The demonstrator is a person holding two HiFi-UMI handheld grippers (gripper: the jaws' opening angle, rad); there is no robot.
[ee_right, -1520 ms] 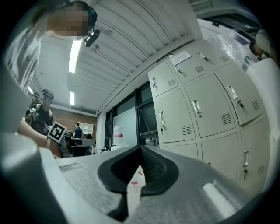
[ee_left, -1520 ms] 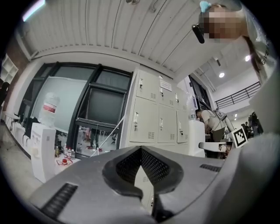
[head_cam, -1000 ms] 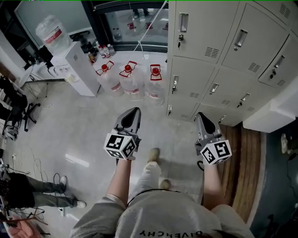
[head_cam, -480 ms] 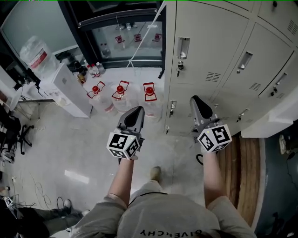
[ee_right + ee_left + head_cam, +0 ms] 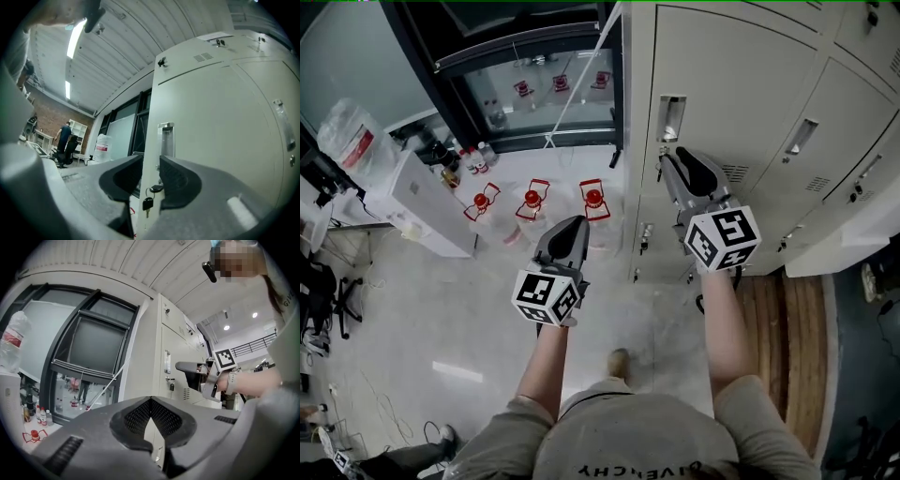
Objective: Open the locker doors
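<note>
1. While its jaws are opening, the right tool (image 5: 672, 161) sits close to the leftmost locker door (image 5: 741, 84), which is shut, near its recessed handle (image 5: 671, 103); a hanging key (image 5: 148, 202) shows between the pads (nothing gripped).
2. Left tool (image 5: 571, 225), jaws together and empty, hangs left of the lockers, over red-capped water jugs (image 5: 532, 201) on the floor (image 5: 441, 309).

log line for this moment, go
right gripper: fingers opening toward key | locker door: closed | left gripper: shut, empty
</note>
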